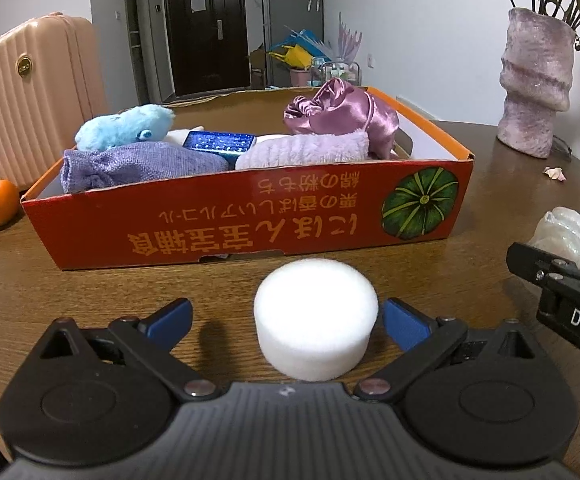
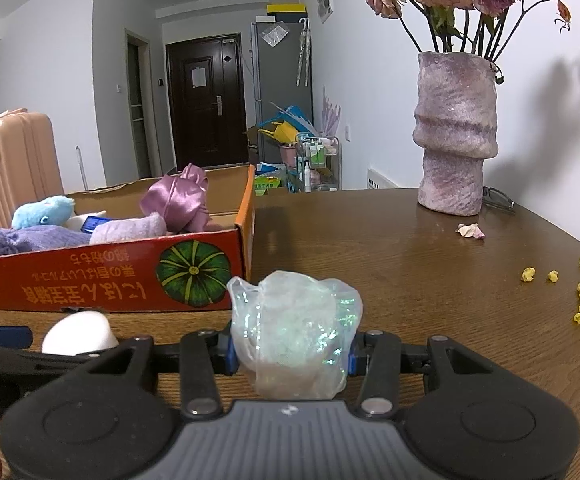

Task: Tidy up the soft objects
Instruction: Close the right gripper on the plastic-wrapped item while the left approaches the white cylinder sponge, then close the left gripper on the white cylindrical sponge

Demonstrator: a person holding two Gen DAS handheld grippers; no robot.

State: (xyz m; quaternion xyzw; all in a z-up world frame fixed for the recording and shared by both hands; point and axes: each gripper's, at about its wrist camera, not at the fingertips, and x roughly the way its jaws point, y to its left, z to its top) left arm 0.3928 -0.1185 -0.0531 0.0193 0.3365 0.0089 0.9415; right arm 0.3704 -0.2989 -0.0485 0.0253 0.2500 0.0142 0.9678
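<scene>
From the left wrist, the left gripper (image 1: 286, 320) is spread wide around a white foam cylinder (image 1: 316, 322) standing on the brown wooden table (image 1: 490, 184); the right blue pad (image 1: 404, 322) sits just beside the foam, the left one clearly apart from it. Beyond lies the red cardboard box (image 1: 250, 216), holding a blue plush toy (image 1: 124, 126), a purple towel (image 1: 138, 166), a lilac fleece cloth (image 1: 302, 150) and a pink satin pouch (image 1: 342, 112). From the right wrist, the right gripper (image 2: 290, 354) is clenched on a crumpled iridescent plastic bag (image 2: 294, 328), held near the box's front right corner (image 2: 246, 248). A purple vase (image 2: 454, 132) stands well apart on the right.
</scene>
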